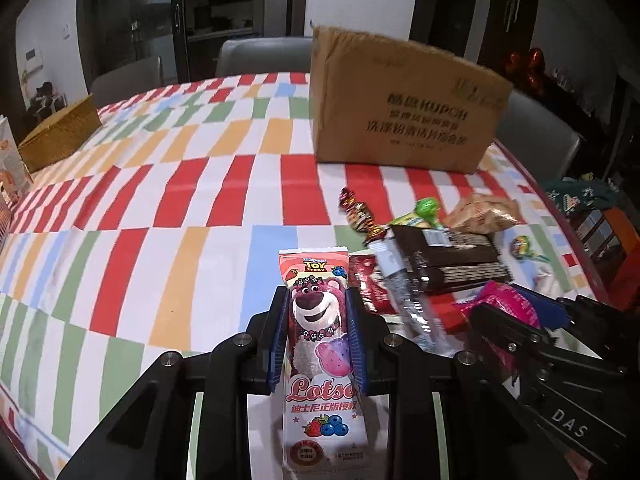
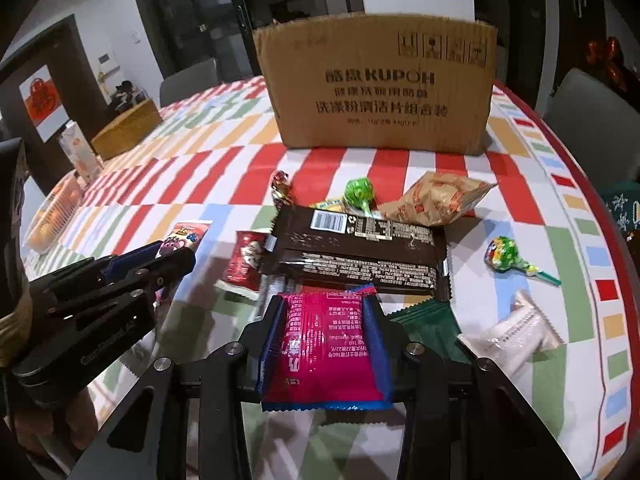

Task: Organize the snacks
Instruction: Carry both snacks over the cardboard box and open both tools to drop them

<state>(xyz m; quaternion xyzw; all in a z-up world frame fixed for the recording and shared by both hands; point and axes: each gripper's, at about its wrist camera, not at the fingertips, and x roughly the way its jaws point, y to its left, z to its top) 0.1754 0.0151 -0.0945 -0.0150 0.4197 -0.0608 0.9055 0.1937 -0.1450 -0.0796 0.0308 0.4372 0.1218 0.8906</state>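
Both claws loaded: left gripper (image 1: 319, 312) clamps the Lotso packet (image 1: 320, 344); right gripper (image 2: 326, 322) clamps the pink packet (image 2: 326, 344).
Each should carry its packet level, forward over the loose snacks to the cardboard box (image 2: 376, 88) ahead, releasing only above its opening.

1. Lotso packet (image 1: 320, 344): glossy printed plastic film, crimped top edge.
2. Pink packet (image 2: 326, 344): shiny foil-like film, creased, catching glare.
3. Dark brown bar wrapper (image 2: 360, 250): glossy plastic, zigzag-cut ends.
4. Cardboard box (image 2: 380, 88): matt brown corrugated board, torn rough top edge.
5. Tablecloth (image 1: 160, 200): smooth, slightly sheeny colour-block covering; cloth or plastic cannot be told.
6. Left gripper (image 1: 320, 320): matt black plastic body, blue ribbed pads, bright metal screw heads.
7. White packet (image 2: 516, 332): translucent crinkled film.
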